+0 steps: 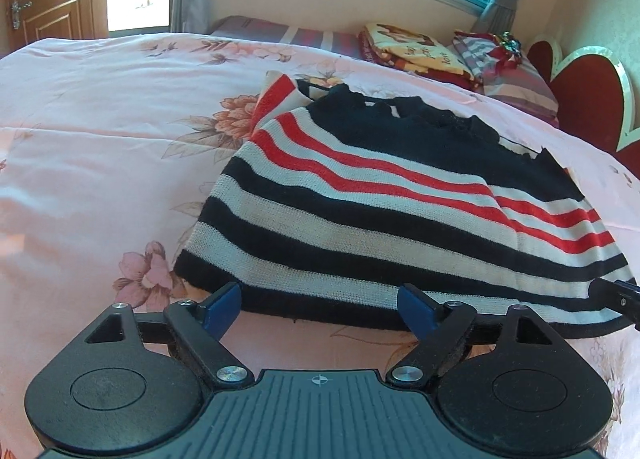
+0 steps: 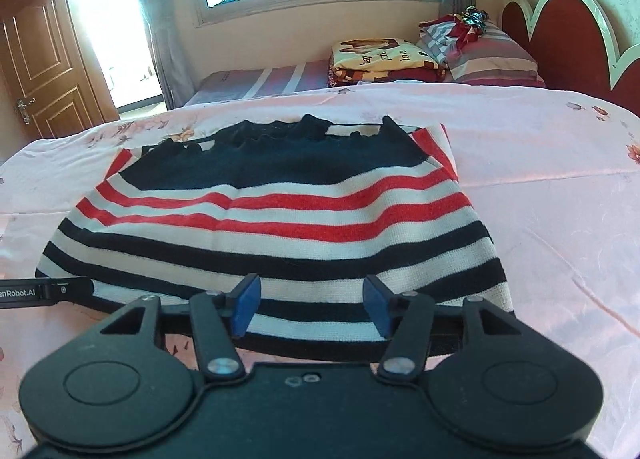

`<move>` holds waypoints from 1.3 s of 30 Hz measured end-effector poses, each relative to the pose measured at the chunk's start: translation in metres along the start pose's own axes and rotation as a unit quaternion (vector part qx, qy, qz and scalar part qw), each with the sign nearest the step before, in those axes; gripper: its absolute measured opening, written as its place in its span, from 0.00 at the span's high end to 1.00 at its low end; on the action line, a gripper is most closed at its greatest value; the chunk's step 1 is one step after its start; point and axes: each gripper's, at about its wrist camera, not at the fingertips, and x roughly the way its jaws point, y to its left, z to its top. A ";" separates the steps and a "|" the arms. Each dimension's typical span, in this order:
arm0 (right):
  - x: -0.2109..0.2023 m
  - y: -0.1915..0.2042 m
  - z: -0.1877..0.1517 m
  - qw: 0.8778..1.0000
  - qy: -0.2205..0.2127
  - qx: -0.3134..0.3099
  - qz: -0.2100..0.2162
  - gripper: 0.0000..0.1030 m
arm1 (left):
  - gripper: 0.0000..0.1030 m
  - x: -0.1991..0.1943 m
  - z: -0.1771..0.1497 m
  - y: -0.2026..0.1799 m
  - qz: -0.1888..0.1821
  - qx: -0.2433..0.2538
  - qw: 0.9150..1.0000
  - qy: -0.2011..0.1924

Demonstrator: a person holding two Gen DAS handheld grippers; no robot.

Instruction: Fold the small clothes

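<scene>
garment: striped knit sweater (image 1: 392, 219), black, white and red bands, lies on the pink floral bedsheet (image 1: 100, 119), near my edge of the bed
fold state: I read it as already folded once or more; compact trapezoid, scalloped black edge on top at the far side, a red-striped layer poking out underneath at far left in the left view
done: I judge the main fold laid down, cloth resting flat, nothing lifted
left to do: maybe one more fold or a tidy; the far edges do not line up; can't tell if sleeves are tucked
left gripper (image 1: 320, 309): my jaws wide apart, blue pads either side of the near black hem, not pinching it; holds nothing
right gripper (image 2: 312, 307): my jaws spread, narrower than the left, hovering over the near hem, nothing clamped
grippers relative: side by side along the near edge; each one's finger shows at the border of the other's view
writing, rig: "enRobot.AI" on the left gripper's finger in the right view, first letters cut off
writing, blanket (image 2: 380, 59): folded cartoon blanket by the pillows shows "love"; other words too small
other labels: none readable on the sweater
</scene>
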 end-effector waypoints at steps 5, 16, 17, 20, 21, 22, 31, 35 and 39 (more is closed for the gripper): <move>0.003 0.007 0.004 1.000 0.001 -0.004 0.012 0.45 | 0.10 -0.009 0.003 -0.002 0.003 -0.010 1.000 -0.013; 0.011 0.012 0.022 1.000 -0.020 -0.014 0.009 0.51 | 0.10 -0.014 0.030 -0.021 -0.041 -0.006 0.998 -0.041; 0.012 0.013 0.025 1.000 -0.025 -0.017 0.007 0.56 | 0.10 -0.011 0.033 -0.024 -0.044 -0.005 0.998 -0.041; 0.020 0.017 0.035 0.999 -0.030 -0.027 0.006 0.62 | 0.10 0.001 0.044 -0.039 -0.043 0.018 0.998 -0.047; 0.024 0.020 0.038 0.999 -0.029 -0.029 0.009 0.63 | 0.10 0.005 0.047 -0.043 -0.039 0.024 0.998 -0.048; 0.028 0.022 0.041 0.999 -0.029 -0.030 0.011 0.63 | 0.10 0.010 0.051 -0.046 -0.038 0.027 0.998 -0.048; 0.072 0.044 0.046 0.999 -0.006 -0.049 0.023 0.63 | 0.08 0.072 0.062 -0.028 0.017 0.028 0.999 -0.021; 0.093 0.055 0.028 0.994 0.005 -0.105 0.013 0.60 | 0.05 0.073 0.056 -0.031 0.022 0.043 0.998 -0.036; 0.091 0.055 0.025 0.994 -0.001 -0.106 0.010 0.59 | 0.01 0.077 0.056 -0.033 0.025 0.044 0.998 -0.041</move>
